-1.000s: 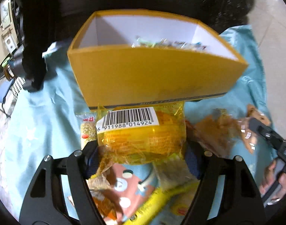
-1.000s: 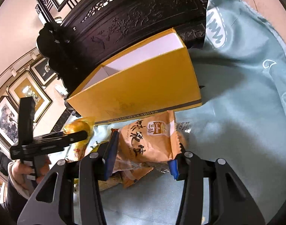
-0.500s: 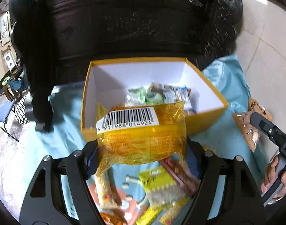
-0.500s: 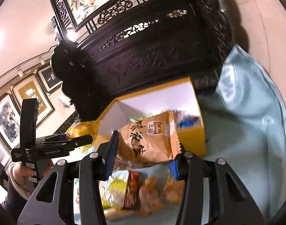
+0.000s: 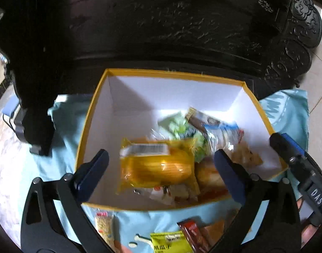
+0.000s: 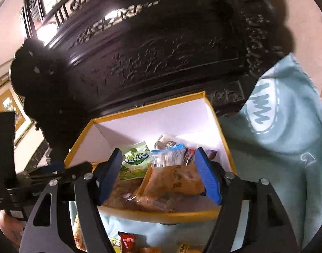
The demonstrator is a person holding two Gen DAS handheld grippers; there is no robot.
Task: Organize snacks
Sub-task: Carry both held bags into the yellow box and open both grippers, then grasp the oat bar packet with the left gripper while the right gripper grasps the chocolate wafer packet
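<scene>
Yellow corn packet (image 5: 158, 166) and orange snack bag (image 6: 177, 181) lie in the yellow box (image 5: 161, 72), left gripper (image 5: 161, 174) and right gripper (image 6: 161, 175) just opened, both released

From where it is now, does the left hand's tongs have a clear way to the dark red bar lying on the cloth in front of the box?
Probably yes. The left tongs stand open and empty over the yellow box, and the dark red bar lies uncovered on the blue cloth just below them.
</scene>
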